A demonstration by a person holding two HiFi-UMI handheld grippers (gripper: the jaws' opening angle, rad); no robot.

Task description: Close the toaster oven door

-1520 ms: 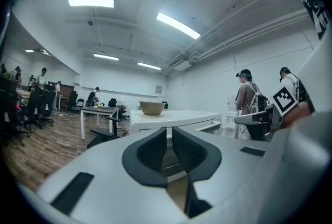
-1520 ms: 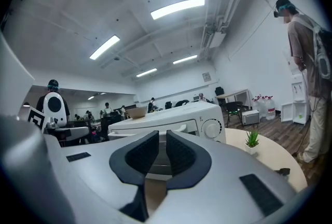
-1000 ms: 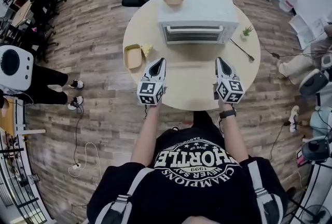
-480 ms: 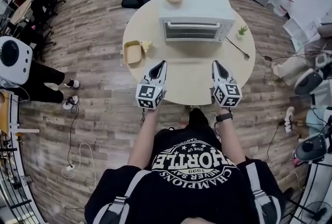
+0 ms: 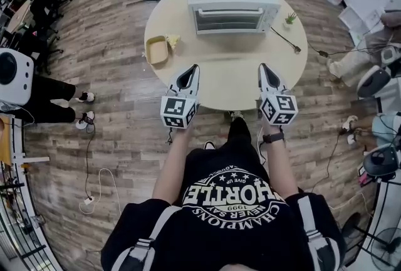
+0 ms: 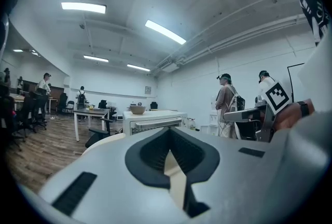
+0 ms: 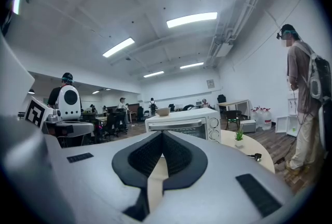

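Fingers (image 6: 151, 154) pressed together, both empty; left gripper (image 5: 195, 68), right gripper (image 5: 262, 66) drawn back from closed toaster oven (image 5: 229, 9).

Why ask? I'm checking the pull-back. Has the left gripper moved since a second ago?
Yes. The left gripper has drawn back from the toaster oven; its cube now overhangs the table edge.

The left gripper (image 5: 193, 70) and the right gripper (image 5: 264, 69) are held side by side, well apart, pointing forward and roughly level. Each has its jaws pressed together with nothing between them. The left forearm (image 5: 171, 163) and right forearm (image 5: 280, 166) reach forward.
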